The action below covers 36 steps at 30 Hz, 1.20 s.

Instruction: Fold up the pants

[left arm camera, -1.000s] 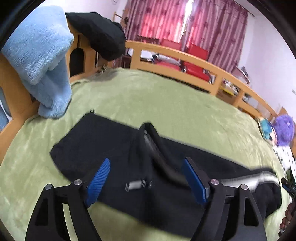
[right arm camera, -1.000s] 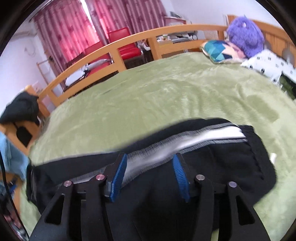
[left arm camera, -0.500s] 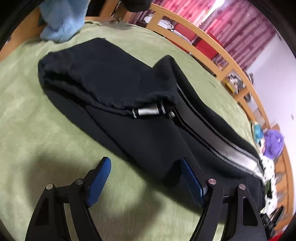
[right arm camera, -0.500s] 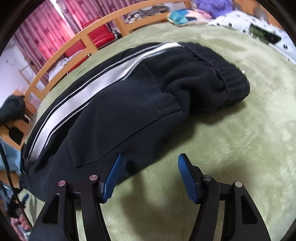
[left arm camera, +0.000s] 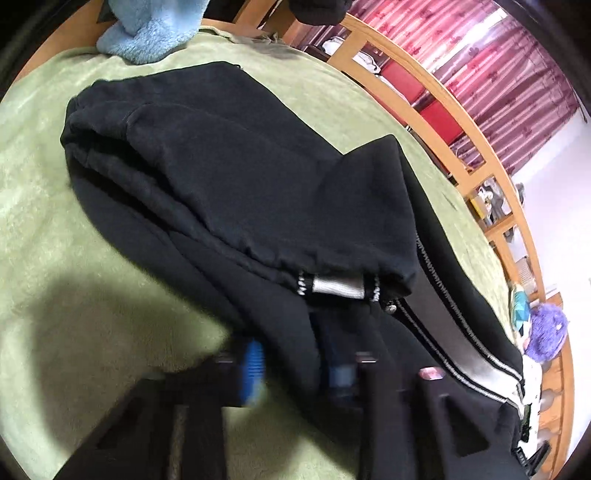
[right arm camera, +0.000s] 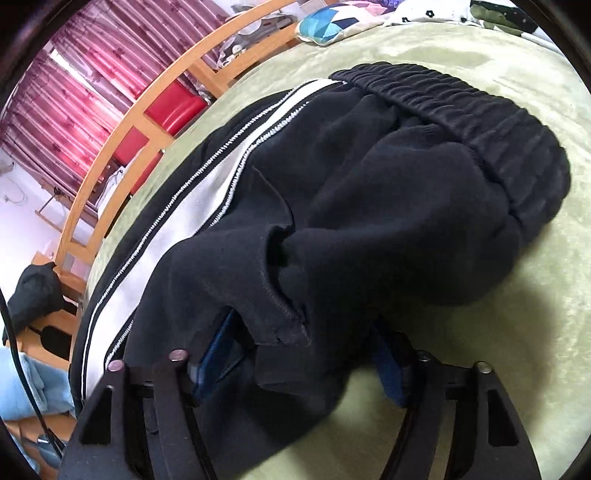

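Both grippers have dropped onto the near edge of the pants since half a second ago, when their blue pads sat apart on bare blanket. Now the left gripper has black cloth bunched between its fingers, with one blue pad showing at the left of the fold and the other dim behind the fabric (this view is blurred low down, so I cannot tell whether the pinch is complete). The right gripper also has a thick fold of the pants between its fingers, which stand fairly wide around the cloth; whether they press it cannot be told.

The pants lie lengthwise on the green blanket of the bed, already doubled over. The cuff with its grey band rests on top near the left gripper, and the ribbed waistband lies far from the right one. A white side stripe runs along the leg. A blue fleece hangs at the wooden bed rail, and a purple plush toy sits at the far corner.
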### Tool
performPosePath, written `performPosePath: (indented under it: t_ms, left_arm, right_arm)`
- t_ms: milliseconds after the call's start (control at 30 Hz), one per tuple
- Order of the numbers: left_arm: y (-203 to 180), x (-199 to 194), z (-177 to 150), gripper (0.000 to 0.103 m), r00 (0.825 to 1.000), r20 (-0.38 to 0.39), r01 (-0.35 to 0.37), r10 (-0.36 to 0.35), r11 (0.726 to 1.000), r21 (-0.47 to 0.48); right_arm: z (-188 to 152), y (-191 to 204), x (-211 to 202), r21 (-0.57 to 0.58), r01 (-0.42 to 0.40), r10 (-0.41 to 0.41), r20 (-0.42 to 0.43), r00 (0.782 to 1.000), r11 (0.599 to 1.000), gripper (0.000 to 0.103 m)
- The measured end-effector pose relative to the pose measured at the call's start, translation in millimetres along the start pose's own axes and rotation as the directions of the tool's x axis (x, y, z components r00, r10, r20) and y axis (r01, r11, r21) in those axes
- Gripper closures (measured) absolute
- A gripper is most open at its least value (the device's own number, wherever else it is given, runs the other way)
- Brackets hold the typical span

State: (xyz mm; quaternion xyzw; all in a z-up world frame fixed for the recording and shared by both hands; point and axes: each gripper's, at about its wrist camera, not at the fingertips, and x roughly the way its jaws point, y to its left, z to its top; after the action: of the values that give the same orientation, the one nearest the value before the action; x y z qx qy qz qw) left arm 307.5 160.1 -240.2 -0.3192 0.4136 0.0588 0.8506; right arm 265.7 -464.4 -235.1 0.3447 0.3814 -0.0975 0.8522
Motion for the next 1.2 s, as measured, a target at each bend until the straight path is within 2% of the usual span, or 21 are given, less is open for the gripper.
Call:
performPosePath:
  t_ms: [67,167,333,567,733,767,833,933,1000,1033,1100,1133,1167,1200]
  left_arm:
    - [-0.7,-8.9,-0.1,0.094,1.0,0.006,0.003,-0.003,1.0,0.01]
    - [-0.6,-37.3,-2.5,0.094,0.999,0.029,0.025,-0.026,0.999,0.026]
    - [2.4,-84.2,-22.1,0.094,0.999,0.021,0.047,-0.048,0.997,0.056]
    - [30.8,-165.7,-100.9,0.095,0.997,-0.041,0.072,-0.068,0.992,0.101]
    - [43.9,-195.6,-156.4,0.094,0.99,-0.11,0.1,-0.087,0.988,0.121]
    - [44.4,-199.1,-167.3,0.094,0.989,-0.121,0.101,-0.084,0.985,0.138]
    - [45.8,-199.5,-177.4,0.092,0.989,-0.135,0.085,-0.063,0.982,0.167]
    - [57.1,-198.3,-182.5,0.09,0.975,-0.216,0.077,-0.043,0.985,0.152]
    - [61.3,-207.2,-185.4,0.09,0.97,-0.238,0.097,-0.055,0.981,0.169]
    - [59.5,-216.3,-188.8,0.09,0.967,-0.244,0.127,-0.073,0.968,0.214]
    - [51.3,-231.5,-194.0,0.09,0.964,-0.239,0.18,-0.114,0.944,0.277]
    - [45.9,-239.8,-193.8,0.081,0.967,-0.217,0.199,-0.135,0.931,0.305]
    - [39.8,-245.3,-192.2,0.061,0.972,-0.184,0.204,-0.149,0.92,0.334]
    - [36.2,-248.6,-188.2,0.051,0.979,-0.145,0.189,-0.146,0.914,0.359]
  right_arm:
    - [-3.7,9.8,-5.5,-0.048,0.023,-0.022,0.028,0.999,0.999,0.083]
    - [-8.5,20.3,-26.0,-0.074,0.068,-0.062,0.086,0.994,0.995,0.092]
    - [-8.4,2.4,-76.0,-0.005,-0.006,0.007,0.092,0.996,1.0,0.094]
    - [-40.4,-43.5,-167.9,-0.053,0.039,-0.034,0.087,0.996,0.998,0.095]
    - [-64.6,-96.7,-234.5,-0.068,0.086,-0.08,0.089,0.993,0.994,0.095]
    - [-64.6,-103.0,-237.1,-0.058,0.09,-0.085,0.083,0.993,0.994,0.095]
    - [-69.7,-121.4,-241.9,-0.011,0.091,-0.09,0.046,0.995,0.996,0.093]
    - [-80.3,-122.9,-238.3,-0.057,0.161,-0.161,-0.004,0.987,0.985,0.082]
    - [-92.3,-108.9,-246.1,-0.133,0.241,-0.239,0.034,0.97,0.961,0.075]
    - [-99.1,-98.6,-253.8,-0.175,0.266,-0.258,0.071,0.964,0.948,0.072]
    - [-110.8,-84.8,-267.1,-0.206,0.29,-0.267,0.129,0.955,0.935,0.055]
    - [-114.6,-81.0,-270.5,-0.207,0.298,-0.271,0.149,0.951,0.932,0.053]
    - [-121.2,-76.3,-277.5,-0.207,0.297,-0.262,0.182,0.948,0.932,0.052]
    - [-125.5,-70.0,-281.4,-0.21,0.284,-0.242,0.205,0.948,0.936,0.052]
